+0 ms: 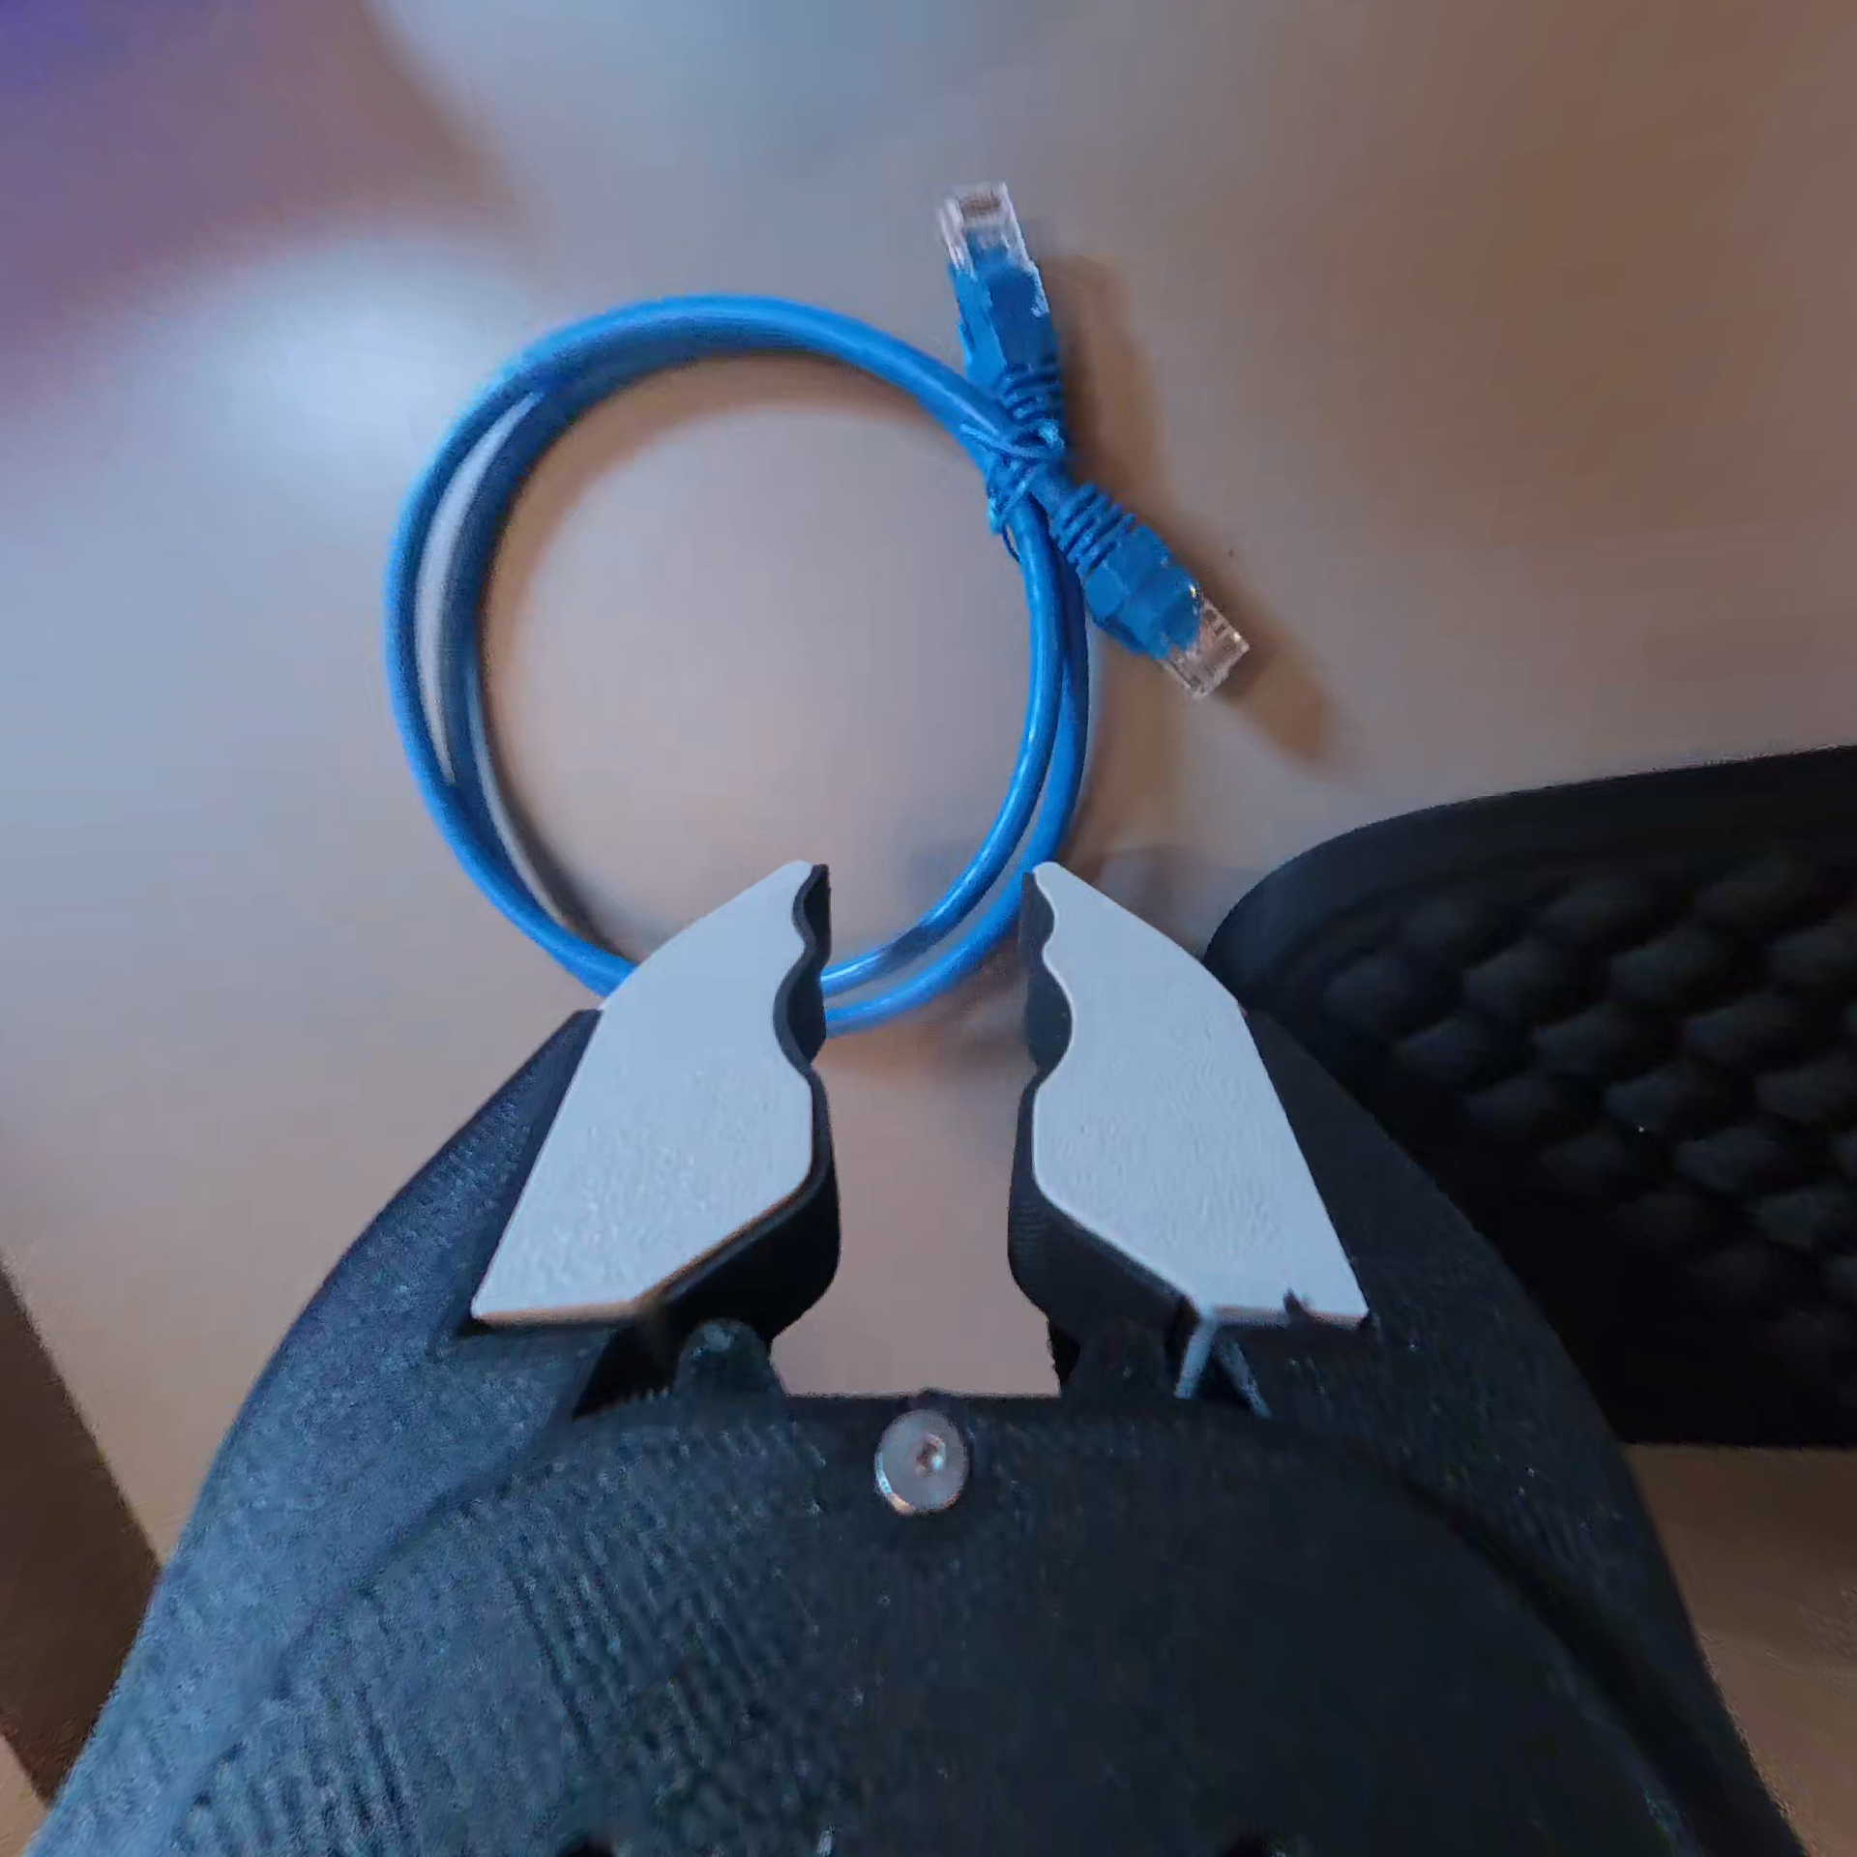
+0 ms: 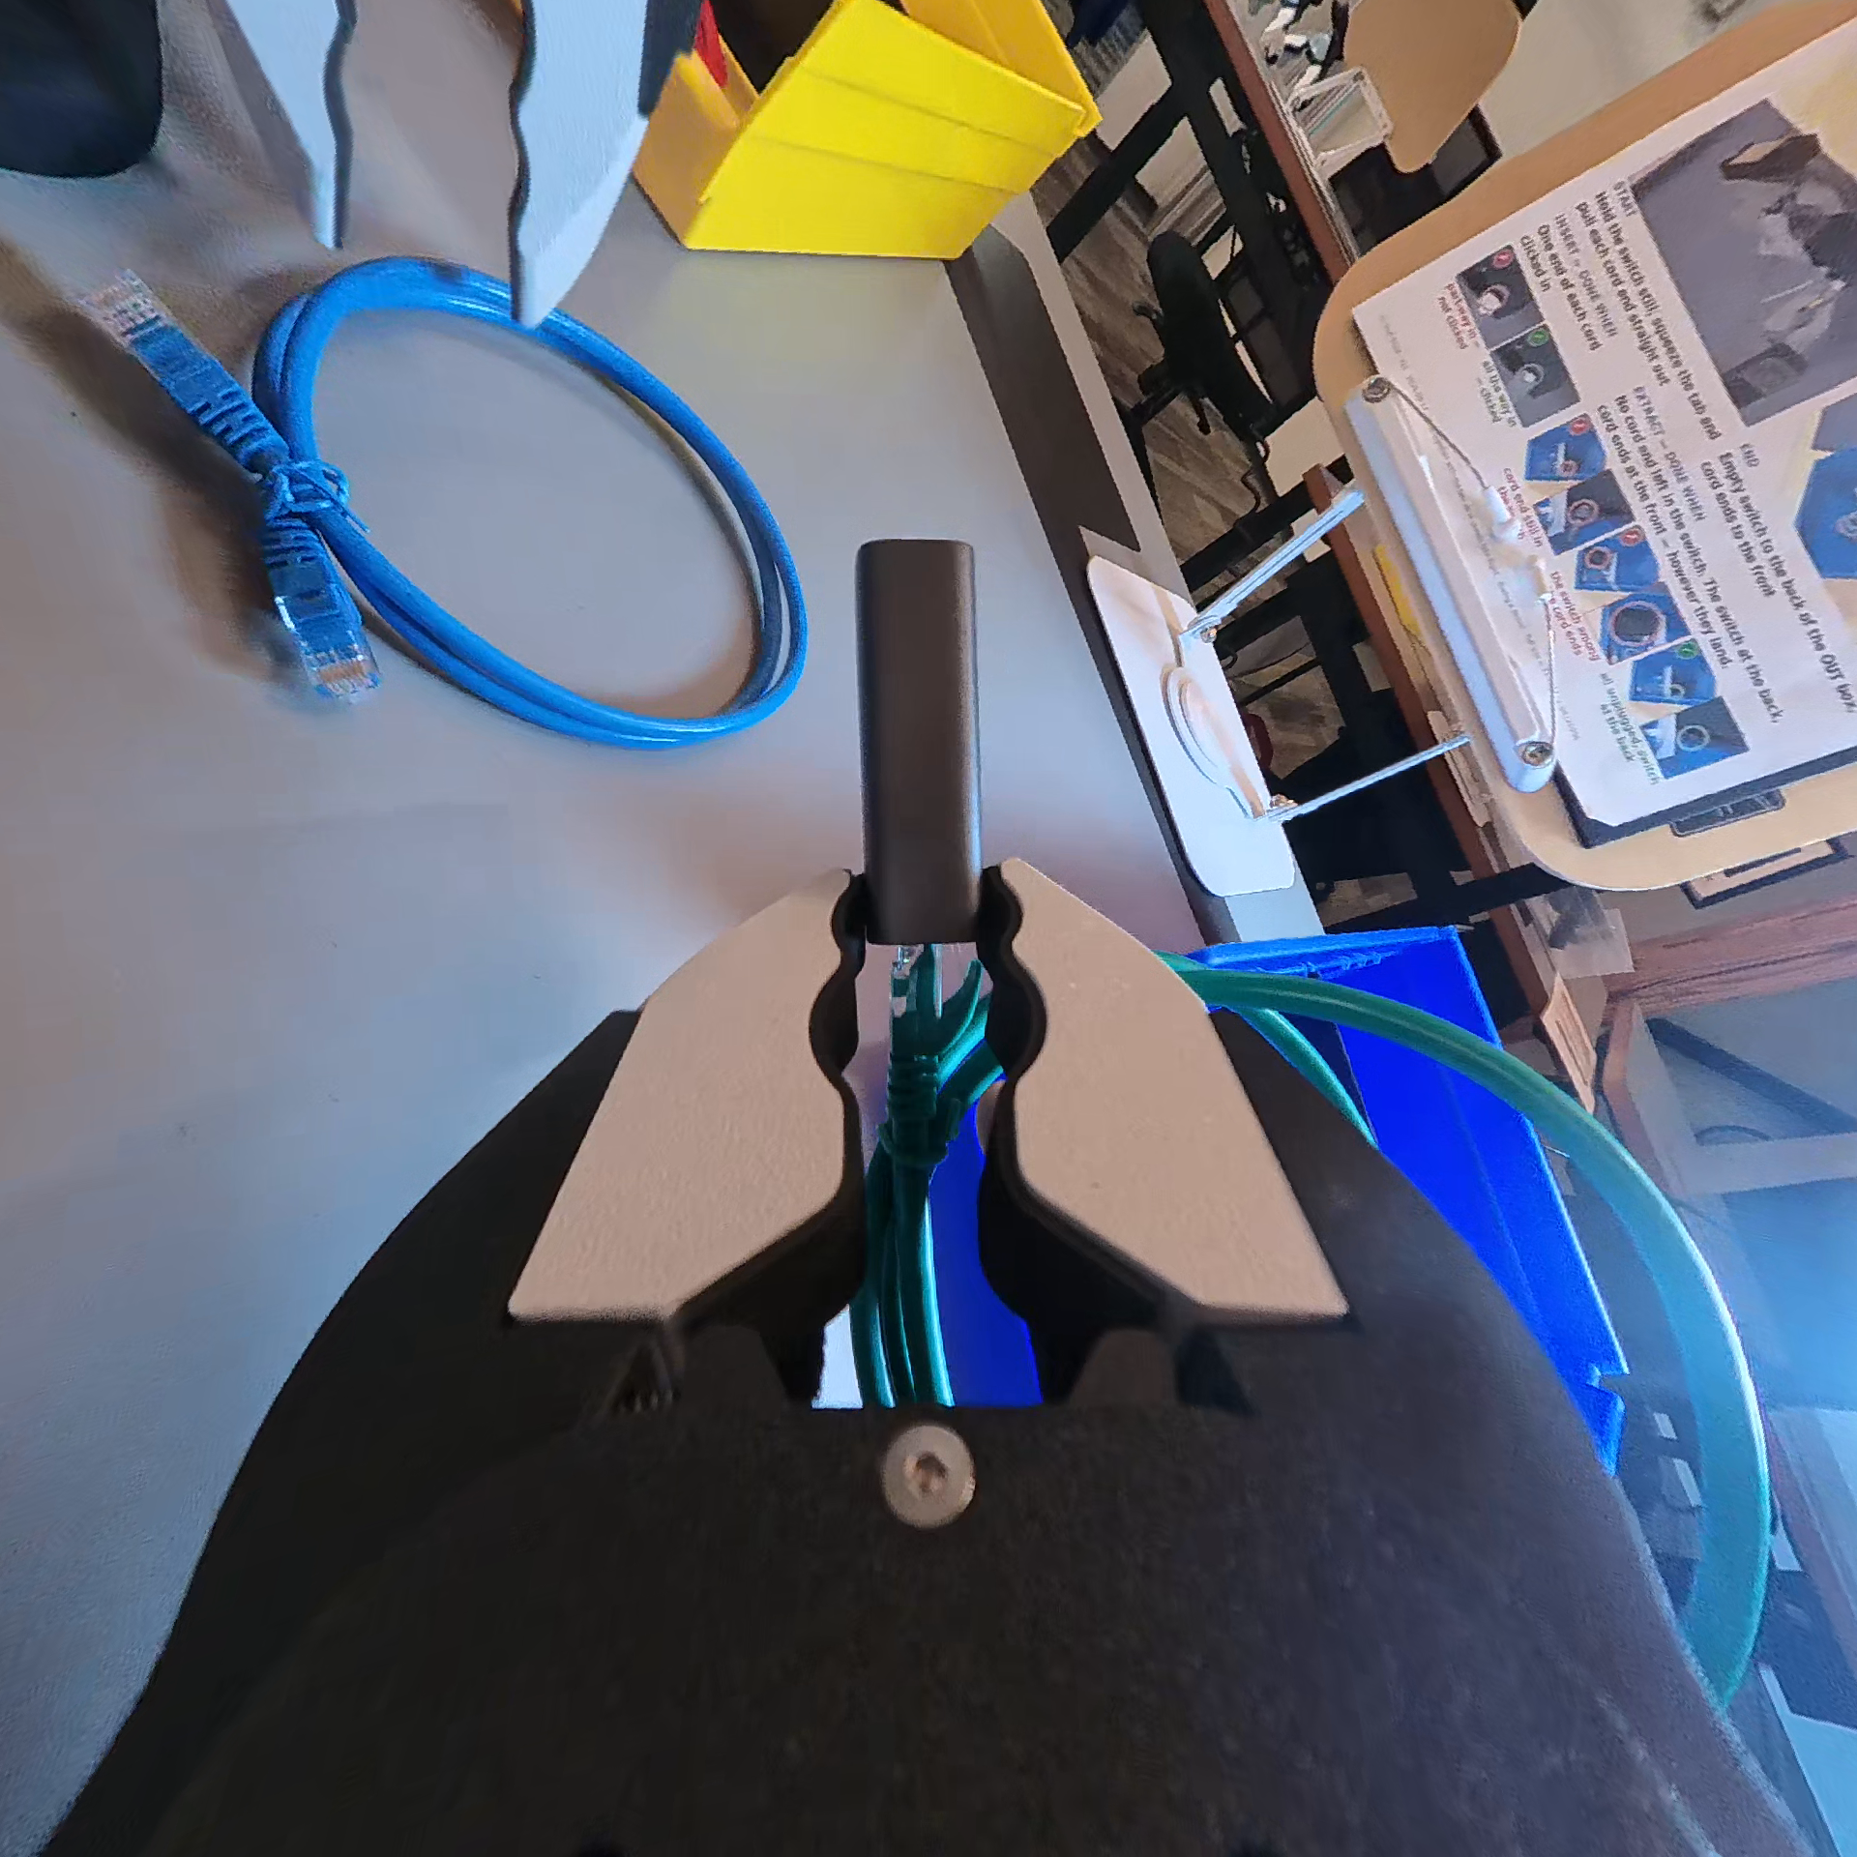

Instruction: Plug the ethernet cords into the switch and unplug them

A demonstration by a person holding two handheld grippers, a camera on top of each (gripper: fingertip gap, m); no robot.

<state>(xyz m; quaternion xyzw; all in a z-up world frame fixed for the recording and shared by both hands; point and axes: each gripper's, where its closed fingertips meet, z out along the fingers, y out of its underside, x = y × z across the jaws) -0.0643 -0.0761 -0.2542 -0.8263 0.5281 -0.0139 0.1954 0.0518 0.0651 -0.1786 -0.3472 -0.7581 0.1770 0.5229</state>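
Pale worktop [image 2: 301, 955] carries a coiled blue cord [image 1: 744, 643]; yellow bins [image 2: 864, 131] sit at its far edge. Left gripper [image 1: 926, 884] gapes empty; right gripper [image 2: 919, 884] clamps the black switch [image 2: 916, 724].

The left wrist view looks steeply down along its gripper [image 1: 924, 884], close over the table [image 1: 251, 703]. The right wrist view faces forward across the table from higher. Both share the coiled blue cord [image 1: 734, 643] [image 2: 533, 502] ahead.

A pale table [image 2: 502, 955] bears a coiled blue cord [image 2: 543, 502], apparently tied.
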